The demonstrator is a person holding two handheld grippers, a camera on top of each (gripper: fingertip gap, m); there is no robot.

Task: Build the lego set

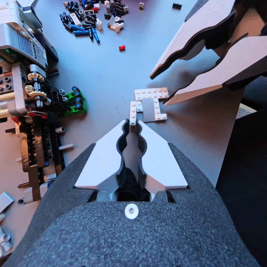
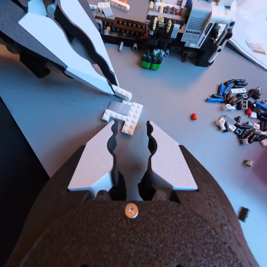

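A U-shaped assembly of white plates [image 1: 151, 93] with a grey tile [image 1: 148, 111] in its middle lies flat on the grey table. My left gripper [image 1: 132, 121] is shut on the near end of a narrow white plate [image 1: 132, 112], which sits along the assembly's left arm. In the right wrist view the left gripper [image 2: 114, 89] holds that plate [image 2: 123, 93] just beyond the assembly [image 2: 134, 115]. My right gripper [image 2: 131, 122] is open and empty, its tips right at the assembly's near edge. It also shows in the left wrist view [image 1: 158, 90].
A part-built truck model [image 1: 33, 101] [image 2: 173, 28] stands to one side, with green pieces [image 1: 75, 101] [image 2: 151, 62] at its foot. A pile of small loose pieces [image 1: 92, 17] [image 2: 242, 112] and a single red piece [image 1: 122, 47] [image 2: 193, 116] lie beyond. The table's edge [image 2: 28, 144] is close. Spacing between my two grippers at the tips: around 6 cm. From my right tips it is roughly 7 cm to the single red piece [image 1: 122, 47]; from my left, 12 cm. It is also in sight in the right wrist view [image 2: 193, 116].
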